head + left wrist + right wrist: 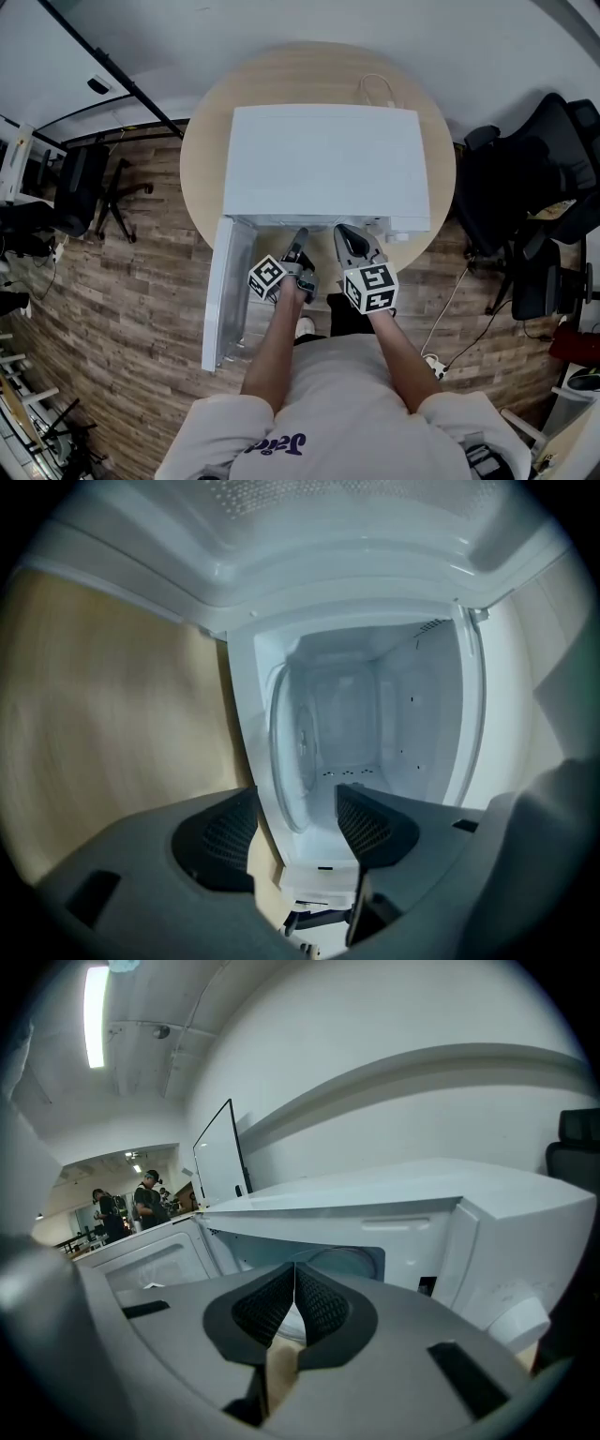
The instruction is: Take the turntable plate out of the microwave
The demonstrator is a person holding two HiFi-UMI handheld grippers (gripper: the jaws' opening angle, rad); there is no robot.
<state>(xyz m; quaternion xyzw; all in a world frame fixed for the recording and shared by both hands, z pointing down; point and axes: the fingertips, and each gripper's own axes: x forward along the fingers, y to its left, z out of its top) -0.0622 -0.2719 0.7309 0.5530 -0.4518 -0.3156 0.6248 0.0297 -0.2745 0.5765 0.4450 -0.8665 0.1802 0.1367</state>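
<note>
The turntable plate (302, 747) is shown inside the microwave (323, 159), set near the counter's (202, 150) front edge, door (217, 300) swung open. The left hand-held gripper (295, 822) is released at the cavity mouth. The right hand-held gripper (295, 1302) is clenched, empty.

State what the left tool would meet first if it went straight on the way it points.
Probably the near rim of the turntable plate inside the open microwave; depth is unclear.
</note>
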